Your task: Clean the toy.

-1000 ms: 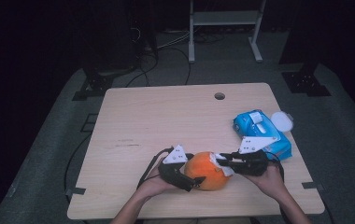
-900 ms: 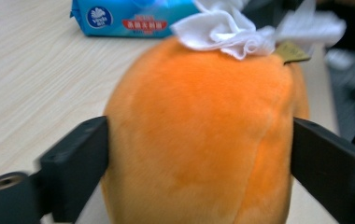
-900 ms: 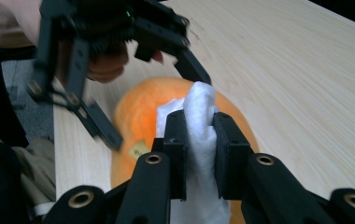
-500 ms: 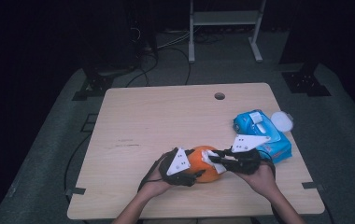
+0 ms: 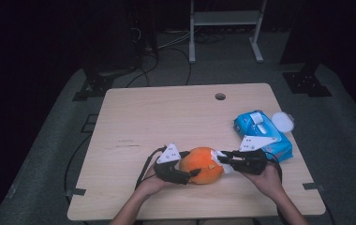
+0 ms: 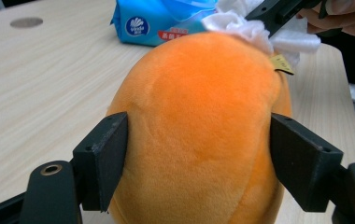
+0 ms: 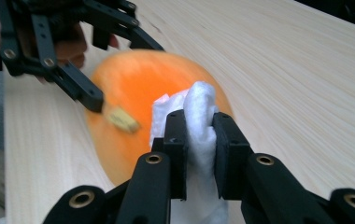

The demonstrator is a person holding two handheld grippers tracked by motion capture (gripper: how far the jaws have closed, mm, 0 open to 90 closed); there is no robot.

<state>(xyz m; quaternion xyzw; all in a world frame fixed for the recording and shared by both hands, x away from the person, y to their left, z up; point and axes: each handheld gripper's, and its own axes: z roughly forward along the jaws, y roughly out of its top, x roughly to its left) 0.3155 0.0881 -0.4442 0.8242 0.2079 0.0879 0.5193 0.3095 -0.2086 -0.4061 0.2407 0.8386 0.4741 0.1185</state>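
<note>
Orange plush toy (image 5: 201,165), rounded, short fuzzy pile with a seam down it and a small yellow tag (image 6: 282,64), sits on the pale wood-grain tabletop (image 5: 166,117) near its front edge, about midway between the front corners. Left gripper (image 5: 191,164) comes at the toy from the left; its jaws have just been closing and now flat black pads (image 6: 110,158) press both flanks of the plush, toy wedged between them. Right gripper (image 5: 222,160) meets the toy from the right, jaws nearly together, pinching a folded white wipe (image 7: 199,121), soft and fibrous, crumpled at the top. Wipe touches the toy's upper right side by the tag. Grey three-cornered plates sit on top of both grippers, matte black linkages with brass rivets. Blue glossy wipes pack (image 5: 260,133) lies near the right edge of the tabletop, just behind the right gripper, a round white lid (image 5: 283,121) beside it. Small round hole (image 5: 220,96) near the back edge.
</note>
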